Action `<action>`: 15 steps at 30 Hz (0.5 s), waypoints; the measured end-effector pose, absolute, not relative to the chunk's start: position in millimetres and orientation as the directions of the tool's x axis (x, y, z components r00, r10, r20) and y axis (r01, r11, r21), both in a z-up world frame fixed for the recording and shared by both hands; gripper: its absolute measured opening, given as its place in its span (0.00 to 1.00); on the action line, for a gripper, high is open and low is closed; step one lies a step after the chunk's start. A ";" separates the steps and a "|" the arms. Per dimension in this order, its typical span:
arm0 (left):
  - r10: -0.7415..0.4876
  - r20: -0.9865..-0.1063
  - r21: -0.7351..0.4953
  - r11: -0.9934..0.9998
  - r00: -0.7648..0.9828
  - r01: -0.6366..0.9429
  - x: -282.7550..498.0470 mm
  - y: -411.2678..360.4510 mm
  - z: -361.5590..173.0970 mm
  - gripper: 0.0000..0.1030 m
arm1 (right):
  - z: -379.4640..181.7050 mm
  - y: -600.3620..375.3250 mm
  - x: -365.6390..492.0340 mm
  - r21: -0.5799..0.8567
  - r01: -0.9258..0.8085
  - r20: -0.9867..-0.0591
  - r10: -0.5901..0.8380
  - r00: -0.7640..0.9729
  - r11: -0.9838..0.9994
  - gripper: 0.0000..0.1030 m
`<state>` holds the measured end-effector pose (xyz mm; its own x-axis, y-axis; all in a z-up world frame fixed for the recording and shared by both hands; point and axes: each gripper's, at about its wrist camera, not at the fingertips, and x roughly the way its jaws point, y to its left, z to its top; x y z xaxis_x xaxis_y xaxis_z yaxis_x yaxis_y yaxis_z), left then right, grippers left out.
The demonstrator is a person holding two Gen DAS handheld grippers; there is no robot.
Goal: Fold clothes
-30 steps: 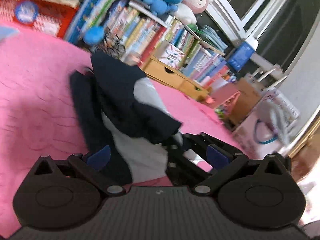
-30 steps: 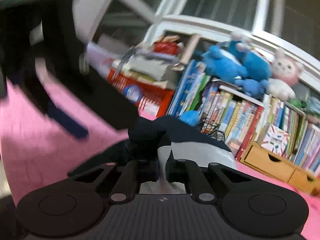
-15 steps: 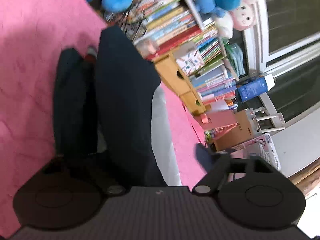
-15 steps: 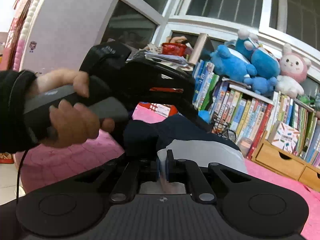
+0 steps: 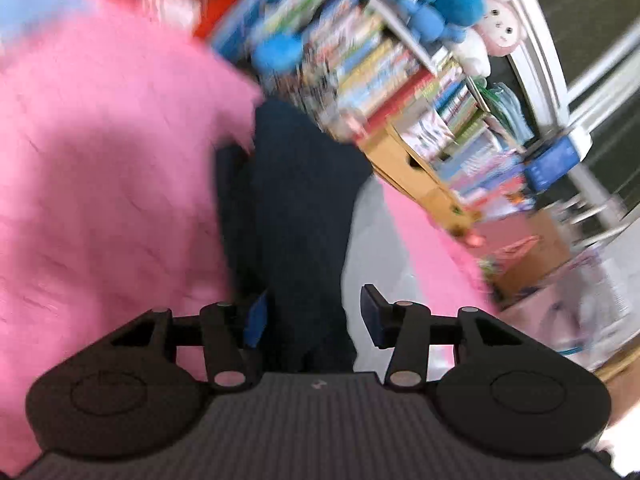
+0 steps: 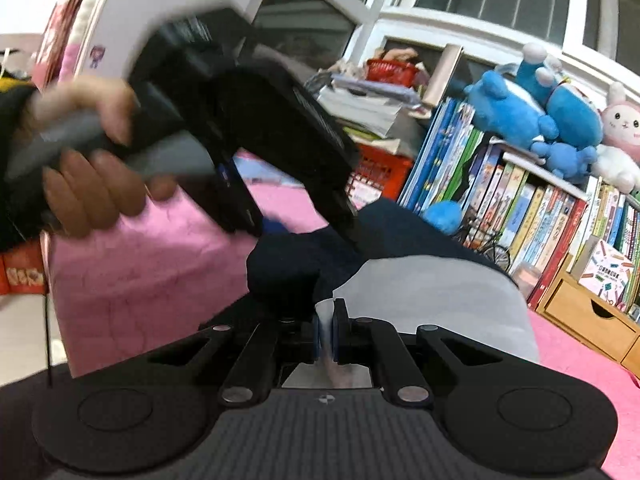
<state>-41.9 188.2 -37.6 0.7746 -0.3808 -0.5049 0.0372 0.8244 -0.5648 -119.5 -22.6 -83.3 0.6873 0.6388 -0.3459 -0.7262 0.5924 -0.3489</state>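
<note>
Navy and grey, the garment [image 5: 296, 216] lies on the pink cover [image 5: 100, 160], running lengthwise straight ahead of the left gripper [image 5: 310, 314] toward the books [image 5: 380, 64]. Its long axis follows the fingers' line, the near end between and under them. A second ago a bunched flap sat by this gripper's pads; half a second ago the fingers spread wide over the cloth. Now they stand apart with the navy part passing between them, and I see no pinch. That suggests a fold was laid down and let go. The right gripper [image 6: 329, 330] has stayed clamped on a grey edge [image 6: 324, 312] throughout, its pads pressed together on the fabric, holding that end just beside the navy hump.
</note>
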 end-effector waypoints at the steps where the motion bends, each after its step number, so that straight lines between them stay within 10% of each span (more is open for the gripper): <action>1: -0.331 -0.508 -0.509 0.860 0.795 0.033 -50.7 186.7 -30.2 0.57 | -84.9 -21.9 -120.6 -0.354 -0.728 -0.352 0.638 0.685 0.587 0.08; 4: -0.258 -0.515 -0.401 0.916 0.817 0.036 -63.6 178.9 -18.3 0.76 | -89.0 -20.0 -124.6 -0.376 -0.731 -0.363 0.635 0.682 0.569 0.08; 8: -0.270 -0.547 -0.365 0.929 0.793 0.064 -60.5 165.4 -19.8 0.76 | -92.7 -15.2 -138.4 -0.498 -0.678 -0.323 0.610 0.723 0.541 0.14; 12: -0.298 -0.540 -0.428 0.902 0.787 0.048 -67.2 176.7 -27.9 0.76 | -100.4 -1.2 -149.7 -0.616 -0.636 -0.293 0.615 0.733 0.465 0.51; 15: -0.361 -0.526 -0.505 0.861 0.770 0.059 -64.9 184.2 -34.6 0.76 | -110.7 17.7 -150.6 -0.705 -0.580 -0.261 0.611 0.748 0.409 0.54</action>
<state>-64.9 184.2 -34.6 0.7704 -0.3608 -0.5257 0.0591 0.8613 -0.5047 -150.6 17.7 -110.7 0.7477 0.6107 -0.2607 -0.5797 0.4090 -0.7047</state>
